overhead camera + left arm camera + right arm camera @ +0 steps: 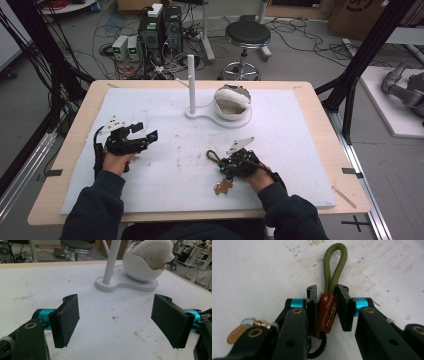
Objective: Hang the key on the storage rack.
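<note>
From the high view we see a wooden table (pixel 75 125) covered by a white mat (pixel 300 150). Our left gripper (pixel 145 131) sits at the mat's left side with its jaws spread apart and nothing between them. Our right gripper (pixel 225 161) is low on the mat near the front centre, closed on a keychain (pixel 216 158); its olive cord loop pokes out toward the left and tan charms (pixel 223 187) lie on the mat just in front of our hand. Farther back stands a white stand (pixel 191 85) with an upright post, and a white egg-shaped bowl (pixel 231 102) with fluffy lining sits on its base. A black stool (pixel 247 37) stands on the floor beyond the table.

In the left gripper view we look between two wide-open black jaws at bare, stained mat, with the post and the bowl (pixel 145 265) well ahead.

In the right gripper view the jaws pinch the keychain's brown leather tab (pixel 327 312) from both sides. The olive cord loop (pixel 334 267) rises from the tab over the mat, and a black ring (pixel 318 347) hangs below it.
</note>
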`<move>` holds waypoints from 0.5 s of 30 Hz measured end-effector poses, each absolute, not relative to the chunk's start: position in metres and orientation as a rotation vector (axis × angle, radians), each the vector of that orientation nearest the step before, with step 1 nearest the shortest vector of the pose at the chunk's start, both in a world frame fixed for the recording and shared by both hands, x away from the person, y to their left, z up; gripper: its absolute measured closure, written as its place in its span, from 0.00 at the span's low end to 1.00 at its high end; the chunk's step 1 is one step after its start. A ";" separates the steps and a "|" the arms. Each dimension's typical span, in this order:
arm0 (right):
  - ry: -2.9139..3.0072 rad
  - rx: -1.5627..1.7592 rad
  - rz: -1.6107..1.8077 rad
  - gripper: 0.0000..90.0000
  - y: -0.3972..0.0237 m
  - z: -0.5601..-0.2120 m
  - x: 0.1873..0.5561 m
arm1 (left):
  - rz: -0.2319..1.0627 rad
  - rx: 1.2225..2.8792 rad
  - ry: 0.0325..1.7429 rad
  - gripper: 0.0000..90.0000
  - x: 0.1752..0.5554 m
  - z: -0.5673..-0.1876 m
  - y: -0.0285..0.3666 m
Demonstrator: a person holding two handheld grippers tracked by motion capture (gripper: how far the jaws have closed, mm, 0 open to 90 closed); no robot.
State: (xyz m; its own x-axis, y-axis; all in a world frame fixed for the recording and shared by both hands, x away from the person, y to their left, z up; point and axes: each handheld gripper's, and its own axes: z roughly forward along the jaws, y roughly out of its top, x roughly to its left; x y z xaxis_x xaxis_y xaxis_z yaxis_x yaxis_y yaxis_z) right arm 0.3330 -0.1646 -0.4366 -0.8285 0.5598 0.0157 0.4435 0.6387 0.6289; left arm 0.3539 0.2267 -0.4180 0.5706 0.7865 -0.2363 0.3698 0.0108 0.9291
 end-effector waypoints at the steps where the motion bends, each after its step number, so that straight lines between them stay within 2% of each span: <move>1: 2.679 0.838 0.964 0.83 -0.165 -0.436 0.334 | 0.430 1.594 1.000 0.25 0.354 -0.418 0.227; 15: 2.418 0.862 1.360 0.85 -0.179 -0.402 0.343 | 0.430 1.581 1.010 0.25 0.356 -0.419 0.230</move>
